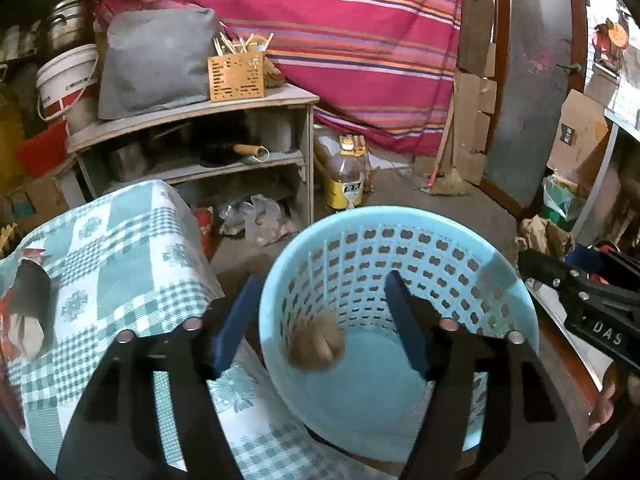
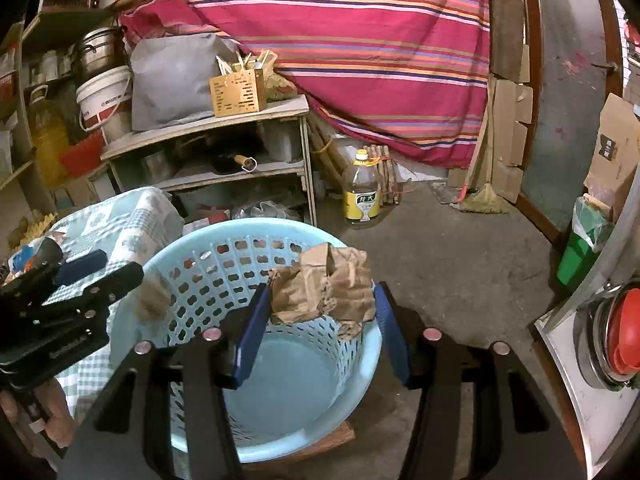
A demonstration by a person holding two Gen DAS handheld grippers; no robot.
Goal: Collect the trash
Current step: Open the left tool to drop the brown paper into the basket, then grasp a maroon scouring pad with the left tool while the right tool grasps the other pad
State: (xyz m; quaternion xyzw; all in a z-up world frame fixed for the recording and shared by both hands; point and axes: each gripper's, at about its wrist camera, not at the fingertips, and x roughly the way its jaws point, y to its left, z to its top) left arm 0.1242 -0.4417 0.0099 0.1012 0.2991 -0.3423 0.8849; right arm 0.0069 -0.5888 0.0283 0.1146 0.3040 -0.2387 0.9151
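Note:
A light blue perforated basket (image 1: 496,280) stands on the floor beside a table with a teal checked cloth (image 1: 120,240). My left gripper (image 1: 320,280) is open above the basket's left rim. A blurred brown paper wad (image 1: 316,344) is in mid-air inside the basket below it; in the right wrist view the wad (image 2: 154,298) shows by the basket's (image 2: 240,228) left wall. My right gripper (image 2: 320,292) is shut on a crumpled brown paper bag (image 2: 324,288), held over the basket's right rim. In the left view, that bag (image 1: 538,236) and gripper appear at the right edge.
A black and red wrapper (image 1: 28,304) lies on the cloth at left. A wooden shelf unit (image 1: 200,108) stands behind. An oil bottle (image 2: 361,188) and a broom (image 2: 482,196) are on the concrete floor. A green bin (image 2: 580,248) and a metal pot (image 2: 608,332) are right.

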